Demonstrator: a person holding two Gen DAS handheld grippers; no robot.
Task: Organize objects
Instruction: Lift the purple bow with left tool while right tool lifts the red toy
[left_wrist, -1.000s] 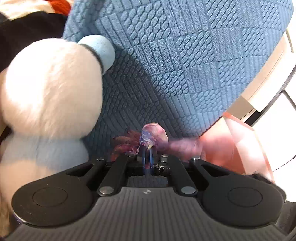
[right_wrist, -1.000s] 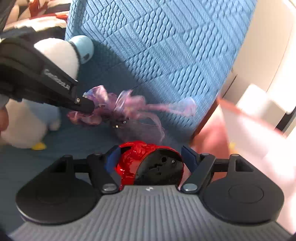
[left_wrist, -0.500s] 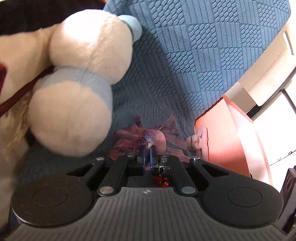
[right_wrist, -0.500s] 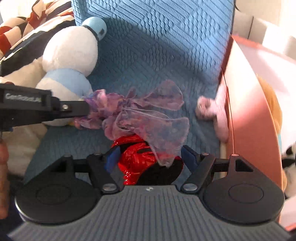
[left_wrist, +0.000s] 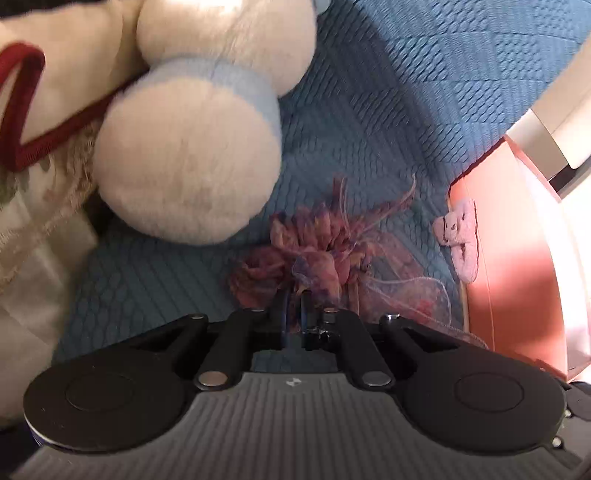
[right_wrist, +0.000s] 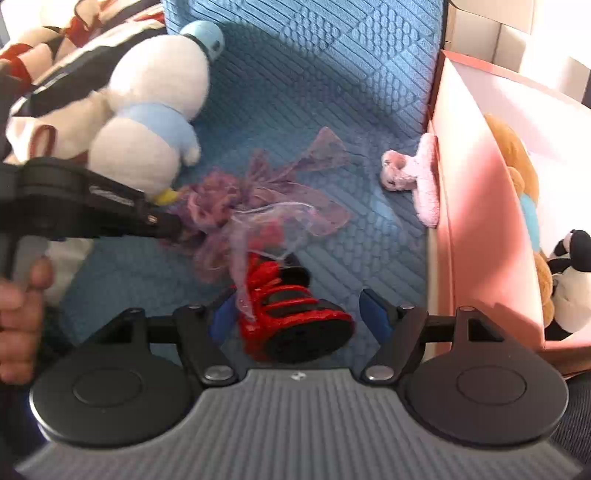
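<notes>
pinching the purple organza bag (right_wrist: 255, 206) in the closed left hand-held gripper (left_wrist: 293, 306) above the blue cushion (right_wrist: 332, 92), straddling the red-and-black toy (right_wrist: 291, 314) with the wide right hand-held gripper (right_wrist: 295, 314), risking snagging the trailing drawstring and dragging both short of the pink box (right_wrist: 480, 206).

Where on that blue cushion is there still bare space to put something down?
Bare blue cushion shows behind the purple organza bag, between the white plush and the pink plush. The front is crowded: bag, red toy, both grippers. The pink box already holds toys.
</notes>
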